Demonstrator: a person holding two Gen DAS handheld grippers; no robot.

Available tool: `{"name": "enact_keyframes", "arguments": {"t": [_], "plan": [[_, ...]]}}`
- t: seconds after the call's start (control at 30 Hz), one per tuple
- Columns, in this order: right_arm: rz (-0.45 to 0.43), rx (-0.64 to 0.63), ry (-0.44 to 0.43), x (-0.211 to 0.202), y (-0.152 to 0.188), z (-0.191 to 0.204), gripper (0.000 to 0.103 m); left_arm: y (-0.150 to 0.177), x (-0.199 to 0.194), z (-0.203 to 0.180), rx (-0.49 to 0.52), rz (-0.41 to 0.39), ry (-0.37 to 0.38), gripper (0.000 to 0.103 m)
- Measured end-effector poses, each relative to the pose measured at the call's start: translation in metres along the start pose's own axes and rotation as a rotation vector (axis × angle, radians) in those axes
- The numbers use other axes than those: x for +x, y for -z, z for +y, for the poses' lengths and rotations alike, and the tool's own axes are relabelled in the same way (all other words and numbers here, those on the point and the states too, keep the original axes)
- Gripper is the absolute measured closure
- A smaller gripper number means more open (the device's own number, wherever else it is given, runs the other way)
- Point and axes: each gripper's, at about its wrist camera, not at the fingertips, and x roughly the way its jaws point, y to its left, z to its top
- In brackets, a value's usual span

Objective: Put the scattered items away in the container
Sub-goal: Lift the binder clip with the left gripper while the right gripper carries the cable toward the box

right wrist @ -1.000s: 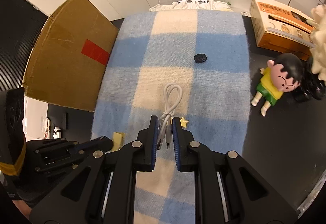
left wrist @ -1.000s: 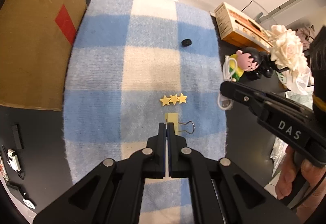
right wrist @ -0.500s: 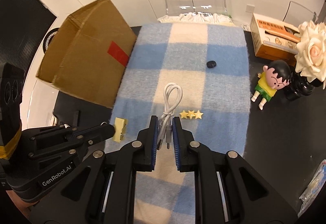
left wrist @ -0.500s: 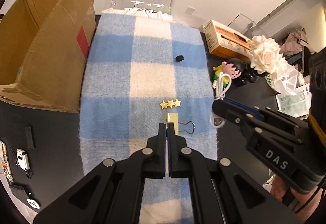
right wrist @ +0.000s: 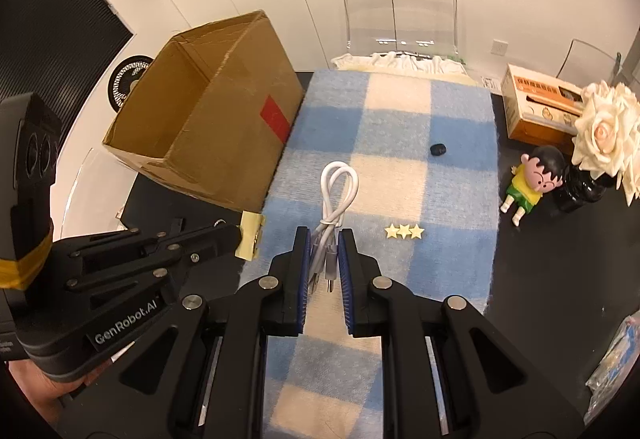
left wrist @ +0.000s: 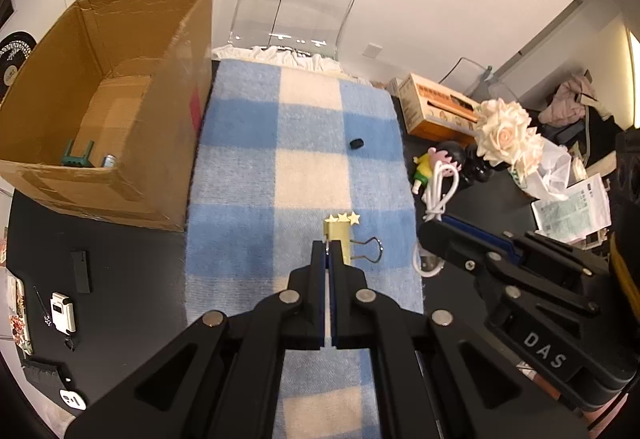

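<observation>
My left gripper (left wrist: 330,245) is shut on a yellow binder clip (left wrist: 339,237), held up above the blue-and-cream checked blanket (left wrist: 248,159); its wire handle sticks out to the right. My right gripper (right wrist: 324,239) is shut on a coiled white USB cable (right wrist: 339,183), also lifted off the blanket. An open cardboard box (left wrist: 120,111) stands at the left of the blanket, with a green item (left wrist: 78,155) inside. Three yellow stars (right wrist: 404,231) and a small black object (right wrist: 438,149) lie on the blanket. The left gripper (right wrist: 240,235) shows low at the left, near the box (right wrist: 224,111).
Right of the blanket stand a cartoon doll (right wrist: 528,187), cream roses (right wrist: 604,135) in a dark vase and an orange carton (right wrist: 536,107). A clear chair (right wrist: 400,7) is behind the table. Small gadgets (left wrist: 62,311) lie on the black table at the left.
Both grippers have risen with the clip and the cable still held. The blanket looks smaller and the box's open top and inside have come into view.
</observation>
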Motion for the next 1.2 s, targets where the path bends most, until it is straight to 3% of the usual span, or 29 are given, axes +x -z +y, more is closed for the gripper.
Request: {"name": "enact_keyframes", "arguments": {"t": [0.6,1.2], "plan": [[-0.044,-0.089,0.015,-0.023,-0.022,0.037,0.089,-0.018,-0.043,0.028,-0.038,-0.089,-0.011,0.102],[-0.054,-0.201,-0.035,-0.01,-0.065,0.101,0.089,-0.046,-0.081,0.084,-0.094,-0.161,-0.066,0.102]]}}
